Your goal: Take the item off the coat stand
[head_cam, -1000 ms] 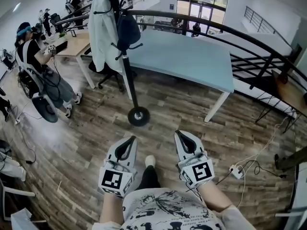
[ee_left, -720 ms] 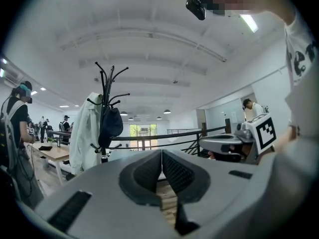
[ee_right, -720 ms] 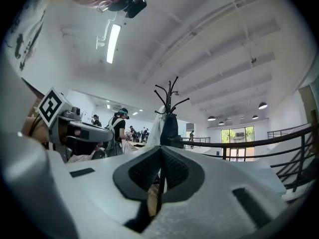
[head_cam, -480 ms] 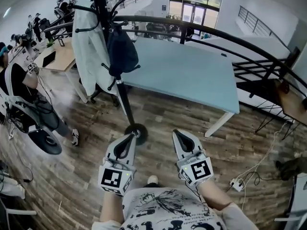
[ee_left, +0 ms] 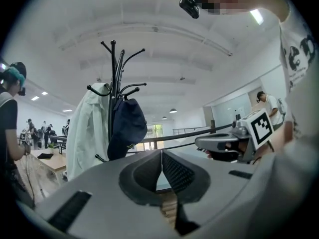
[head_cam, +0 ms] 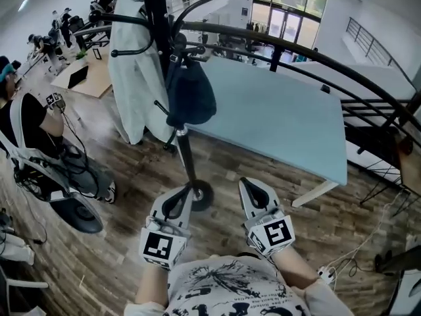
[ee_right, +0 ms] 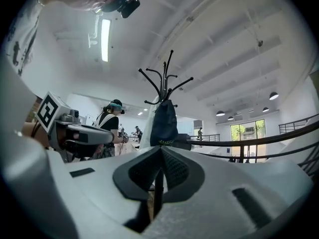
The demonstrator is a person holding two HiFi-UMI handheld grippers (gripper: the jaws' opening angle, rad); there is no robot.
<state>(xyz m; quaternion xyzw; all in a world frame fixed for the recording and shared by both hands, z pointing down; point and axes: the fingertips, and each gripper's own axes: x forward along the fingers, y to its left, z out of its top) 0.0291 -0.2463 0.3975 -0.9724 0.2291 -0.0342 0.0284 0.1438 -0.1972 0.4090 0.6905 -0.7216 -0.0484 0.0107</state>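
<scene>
A black coat stand (head_cam: 160, 25) rises just ahead of me, its round base (head_cam: 202, 195) on the wood floor. A white coat (head_cam: 131, 78) hangs on its left side and a dark navy cap (head_cam: 192, 96) on its right. My left gripper (head_cam: 179, 194) is shut and empty, its tip low by the base. My right gripper (head_cam: 248, 184) is shut and empty, a little to the right of the pole. In the left gripper view the navy cap (ee_left: 127, 126) and white coat (ee_left: 87, 133) hang beyond the shut gripper (ee_left: 162, 156). The right gripper view has the cap (ee_right: 163, 118) above the closed gripper (ee_right: 160, 153).
A light blue table (head_cam: 289, 124) stands right behind the stand, with a curved black railing (head_cam: 316, 48) past it. A seated person (head_cam: 39, 130) and a chair base are at the left. A power strip (head_cam: 322, 272) with cables lies at the lower right.
I have come closer to the coat stand, so the cap and coat loom larger and its base now lies between the gripper tips. Both grippers stay shut and side by side.
</scene>
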